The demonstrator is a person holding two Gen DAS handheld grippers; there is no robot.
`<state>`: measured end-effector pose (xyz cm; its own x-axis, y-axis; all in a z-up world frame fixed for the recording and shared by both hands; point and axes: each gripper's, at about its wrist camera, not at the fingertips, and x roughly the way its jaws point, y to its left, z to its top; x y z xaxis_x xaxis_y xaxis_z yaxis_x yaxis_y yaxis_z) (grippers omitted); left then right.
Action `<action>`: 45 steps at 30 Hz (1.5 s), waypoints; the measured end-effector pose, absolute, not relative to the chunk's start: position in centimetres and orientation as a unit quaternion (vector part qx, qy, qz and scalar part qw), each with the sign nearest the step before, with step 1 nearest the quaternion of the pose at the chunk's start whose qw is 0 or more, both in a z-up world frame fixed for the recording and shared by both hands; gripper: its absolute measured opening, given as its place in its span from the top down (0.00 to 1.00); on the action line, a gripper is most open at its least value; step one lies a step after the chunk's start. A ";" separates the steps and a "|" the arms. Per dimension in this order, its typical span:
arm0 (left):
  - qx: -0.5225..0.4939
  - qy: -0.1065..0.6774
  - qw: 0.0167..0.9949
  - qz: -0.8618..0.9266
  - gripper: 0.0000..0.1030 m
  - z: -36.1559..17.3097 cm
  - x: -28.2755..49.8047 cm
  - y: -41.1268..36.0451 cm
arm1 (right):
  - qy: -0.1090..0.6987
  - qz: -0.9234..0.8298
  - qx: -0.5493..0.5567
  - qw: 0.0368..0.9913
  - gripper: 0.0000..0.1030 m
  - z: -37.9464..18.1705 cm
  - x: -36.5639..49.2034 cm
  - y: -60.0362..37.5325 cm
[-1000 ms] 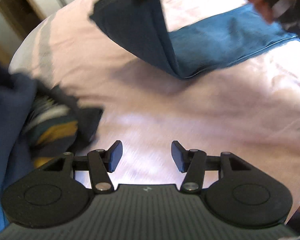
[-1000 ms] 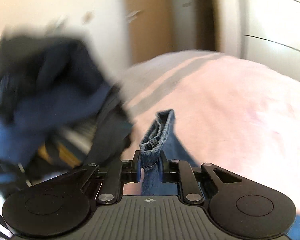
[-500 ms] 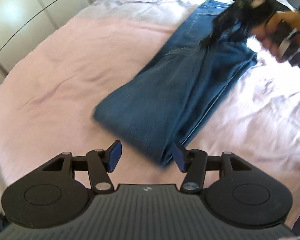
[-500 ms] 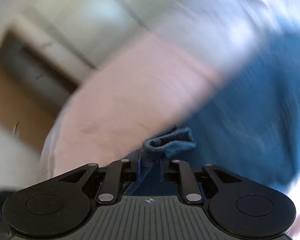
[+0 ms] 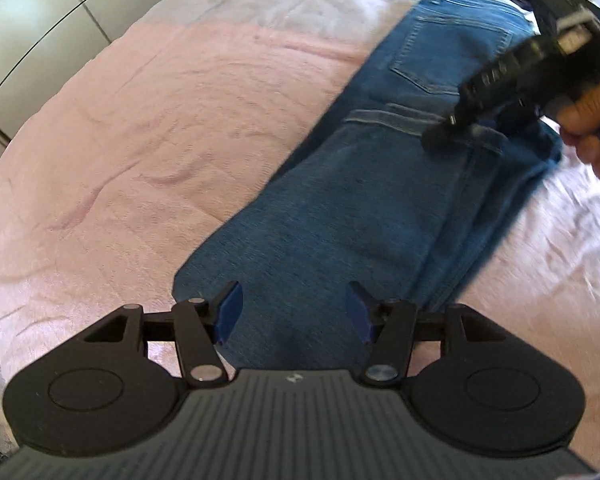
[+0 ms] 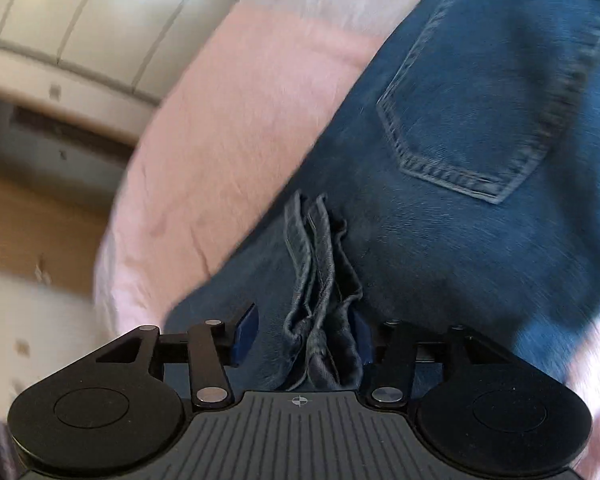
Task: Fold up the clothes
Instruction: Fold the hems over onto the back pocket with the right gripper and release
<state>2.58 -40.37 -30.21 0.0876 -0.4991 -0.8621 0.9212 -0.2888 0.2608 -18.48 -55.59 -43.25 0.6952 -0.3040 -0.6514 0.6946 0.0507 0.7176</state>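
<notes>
Now that I've laid the hems over the seat, R gripper [image 6: 300, 334] jaws just opened, hem bunch loose between | jeans [image 5: 380, 208] folded in half on pink bedspread [image 5: 160, 120] | L gripper [image 5: 294, 314] apart, empty, over fold end | next: halve again.

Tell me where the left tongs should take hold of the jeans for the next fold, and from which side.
Grip the folded end of the jeans nearest the left tongs, coming from above and that end. It lies flat on the pink bedspread, directly between the open jaws, an exposed, stacked edge. Likely easiest there.
</notes>
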 end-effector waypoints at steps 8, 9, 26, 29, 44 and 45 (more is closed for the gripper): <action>0.473 0.216 0.547 -0.656 0.45 -30.8 1.1 -42.2 | 0.216 -0.322 0.493 0.779 0.83 -37.4 -17.4 -59.1; 0.475 0.218 0.544 -0.656 0.45 -31.3 0.8 -42.5 | 0.210 -0.311 0.468 0.800 0.83 -36.4 -17.5 -59.5; 0.482 0.271 0.575 -0.603 0.44 -32.6 10.0 -41.6 | 0.281 -0.358 0.414 0.788 0.67 -38.0 -17.6 -57.7; 0.451 0.298 0.585 -0.605 0.44 -32.7 11.9 -41.8 | 0.290 -0.347 0.384 0.805 0.65 -38.0 -15.6 -57.1; 0.451 0.304 0.554 -0.630 0.40 -35.9 10.9 -41.9 | 0.374 -0.368 0.367 0.768 0.65 -42.3 -13.9 -60.9; 0.452 0.305 0.553 -0.630 0.40 -36.1 10.9 -42.1 | 0.377 -0.367 0.366 0.768 0.65 -42.2 -14.0 -60.5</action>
<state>10.89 -42.06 -36.07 0.0208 -0.4205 -0.9071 0.9724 -0.2024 0.1161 -13.95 -60.54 -42.24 0.4471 -0.2872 -0.8471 0.8389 0.4631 0.2858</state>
